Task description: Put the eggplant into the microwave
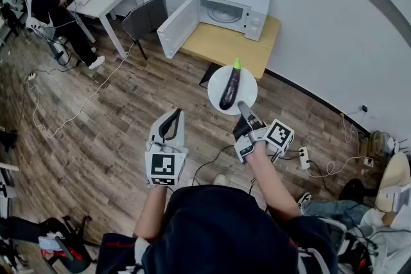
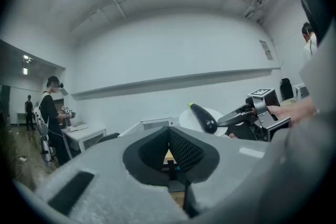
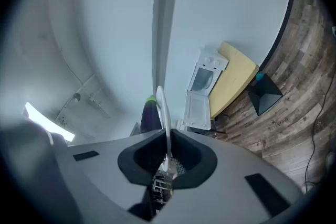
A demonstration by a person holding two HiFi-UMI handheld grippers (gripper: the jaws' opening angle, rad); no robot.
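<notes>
Judging by the scene, the plate (image 1: 248, 86) with the eggplant (image 1: 230, 89) was clenched by the right gripper (image 1: 243, 107), the left gripper (image 1: 170, 119) was closed empty, and level carrying into the open microwave (image 1: 234, 8) was needed.

bare lab-ish test room, plain white walls (image 1: 334, 16), wood-look floor (image 1: 96, 151), cables (image 1: 329, 168) trailing around, microwave (image 1: 232, 8) parked on a low surface (image 1: 218, 46)

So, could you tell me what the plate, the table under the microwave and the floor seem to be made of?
Plate: probably glazed ceramic or melamine; plain white, smooth, with a thin rim seen edge-on in the right gripper view.
Table: light wood or wood-look laminate; matte, evenly pale yellow.
Floor: wood-look planks, possibly laminate; brown grain and staggered seams show.
</notes>
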